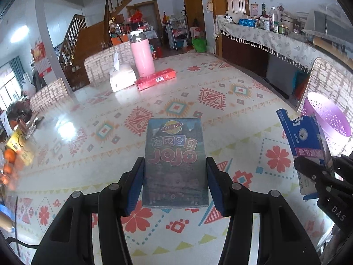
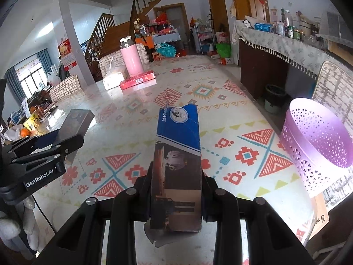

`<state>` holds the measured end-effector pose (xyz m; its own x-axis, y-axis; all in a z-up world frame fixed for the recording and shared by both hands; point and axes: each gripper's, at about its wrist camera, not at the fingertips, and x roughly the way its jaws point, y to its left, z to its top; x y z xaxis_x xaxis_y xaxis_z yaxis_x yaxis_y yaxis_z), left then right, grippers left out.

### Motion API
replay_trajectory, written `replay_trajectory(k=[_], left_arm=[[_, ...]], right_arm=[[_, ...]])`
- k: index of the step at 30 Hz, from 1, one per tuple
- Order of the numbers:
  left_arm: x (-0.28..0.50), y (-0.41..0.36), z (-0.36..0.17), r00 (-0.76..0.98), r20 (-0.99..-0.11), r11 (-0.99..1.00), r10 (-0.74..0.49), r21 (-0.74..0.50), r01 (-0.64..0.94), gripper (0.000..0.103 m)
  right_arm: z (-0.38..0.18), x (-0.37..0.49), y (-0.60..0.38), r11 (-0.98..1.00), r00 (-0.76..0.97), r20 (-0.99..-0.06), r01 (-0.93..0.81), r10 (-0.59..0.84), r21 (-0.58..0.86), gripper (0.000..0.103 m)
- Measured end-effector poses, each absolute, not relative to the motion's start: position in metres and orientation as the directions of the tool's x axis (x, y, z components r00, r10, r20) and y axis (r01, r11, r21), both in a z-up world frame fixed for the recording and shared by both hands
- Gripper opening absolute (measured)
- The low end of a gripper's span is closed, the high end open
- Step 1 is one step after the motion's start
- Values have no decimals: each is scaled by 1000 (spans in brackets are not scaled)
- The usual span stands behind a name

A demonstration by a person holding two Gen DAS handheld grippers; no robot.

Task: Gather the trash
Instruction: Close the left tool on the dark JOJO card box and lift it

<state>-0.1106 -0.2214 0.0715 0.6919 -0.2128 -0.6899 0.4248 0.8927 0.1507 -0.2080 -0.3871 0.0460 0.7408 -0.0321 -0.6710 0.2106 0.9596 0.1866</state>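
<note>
My left gripper (image 1: 175, 176) is shut on a dark JOJO box (image 1: 175, 161) and holds it above the patterned table (image 1: 198, 84). The box also shows in the right wrist view (image 2: 76, 123), with the left gripper (image 2: 42, 150) at the far left. My right gripper (image 2: 176, 190) is shut on a torn blue carton (image 2: 178, 161), held upright above the table. That carton (image 1: 306, 145) and the right gripper (image 1: 326, 174) also show at the right edge of the left wrist view. A purple perforated basket (image 2: 317, 148) stands at the table's right edge, right of the carton; it also shows in the left wrist view (image 1: 326, 117).
At the table's far end stand a pink flask (image 1: 142, 53), a white tissue pack (image 1: 122, 77) and a flat red box (image 1: 156, 78). Chairs (image 1: 48, 95) line the left side. Oranges (image 1: 8, 161) lie at the left. A cloth-covered sideboard (image 1: 275, 39) runs along the right.
</note>
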Motion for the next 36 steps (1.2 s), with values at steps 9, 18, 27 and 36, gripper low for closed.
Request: replay_trajectory(k=[9, 18, 27, 36], left_arm=[[-121, -215, 78, 717, -660, 897, -224, 148, 416, 53], [-127, -217, 88, 792, -590, 907, -154, 233, 351, 53], [-119, -214, 85, 738, -638, 901, -221, 156, 405, 53], [-138, -240, 81, 761, -611, 852, -219, 260, 454, 53]], right_arm=[[47, -223, -391, 955, 760, -648, 223, -45, 194, 34], [47, -224, -387, 956, 767, -640, 210, -33, 203, 34], [42, -223, -395, 948, 756, -654, 226, -25, 224, 34], [44, -223, -396, 955, 759, -651, 215, -31, 205, 34]])
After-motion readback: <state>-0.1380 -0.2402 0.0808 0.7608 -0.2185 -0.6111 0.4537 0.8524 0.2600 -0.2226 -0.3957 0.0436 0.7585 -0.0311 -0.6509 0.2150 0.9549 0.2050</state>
